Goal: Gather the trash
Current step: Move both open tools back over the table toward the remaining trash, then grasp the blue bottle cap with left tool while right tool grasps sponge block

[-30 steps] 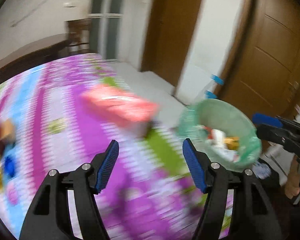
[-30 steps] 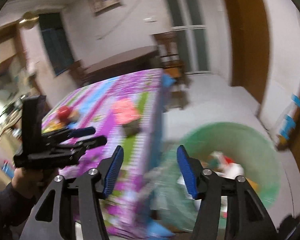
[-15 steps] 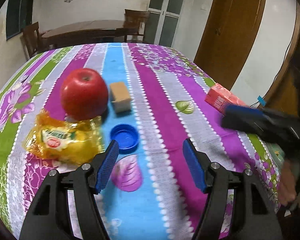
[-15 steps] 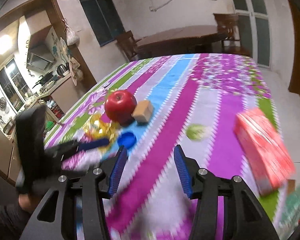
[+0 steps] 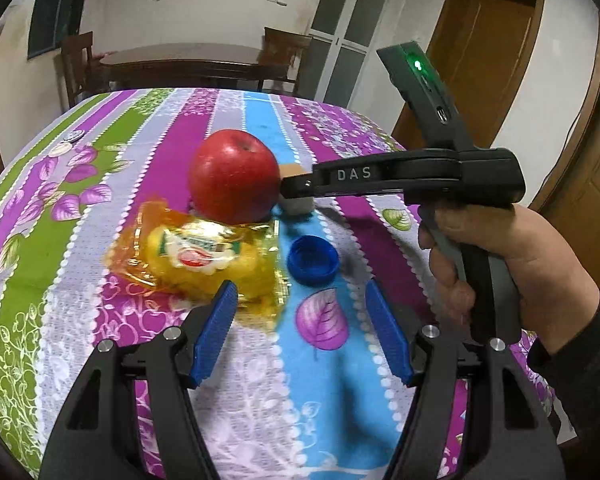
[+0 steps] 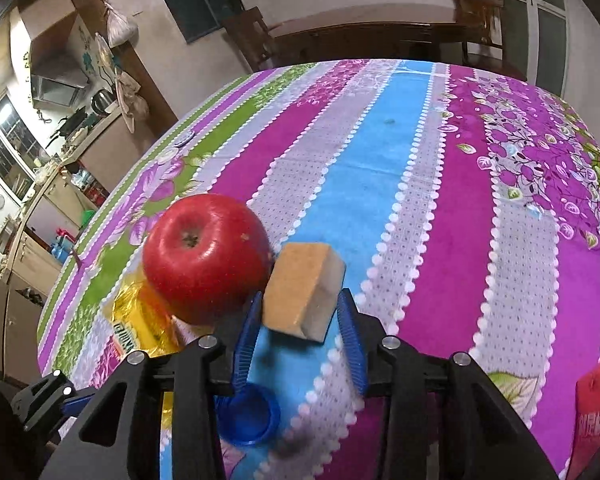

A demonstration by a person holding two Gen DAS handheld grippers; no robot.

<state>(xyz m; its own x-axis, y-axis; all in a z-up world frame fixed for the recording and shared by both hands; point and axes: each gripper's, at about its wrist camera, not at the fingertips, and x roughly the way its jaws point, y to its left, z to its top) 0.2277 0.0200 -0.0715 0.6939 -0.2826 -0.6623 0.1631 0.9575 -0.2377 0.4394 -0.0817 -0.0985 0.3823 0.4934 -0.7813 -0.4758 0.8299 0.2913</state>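
Note:
On the striped tablecloth [image 5: 148, 152] lie a crinkled yellow snack wrapper [image 5: 196, 256], a blue bottle cap [image 5: 314, 260], a red apple [image 5: 234, 176] and a tan sponge block [image 6: 304, 292]. My left gripper [image 5: 300, 304] hovers open just short of the wrapper and the cap, with nothing between its fingers. A hand holds my right gripper [image 6: 300, 308], which reaches in beside the apple [image 6: 206, 256]. Its jaws are closing on the sponge block, and both pads touch its sides. In the left wrist view the right gripper's fingers [image 5: 300, 188] hide most of the block.
A red carton [image 6: 596, 408] lies at the table's right edge. The cap [image 6: 248, 416] and wrapper [image 6: 140, 320] sit under the right gripper's left arm. A dark dining table [image 5: 180, 68] with chairs stands behind, a wooden door [image 5: 488, 60] to the right, and a kitchen counter [image 6: 40, 184] far left.
Both views swung away from the green bin to the tabletop. The right gripper came in next to the apple and narrowed around the sponge block. The left gripper drew nearer the wrapper and cap.

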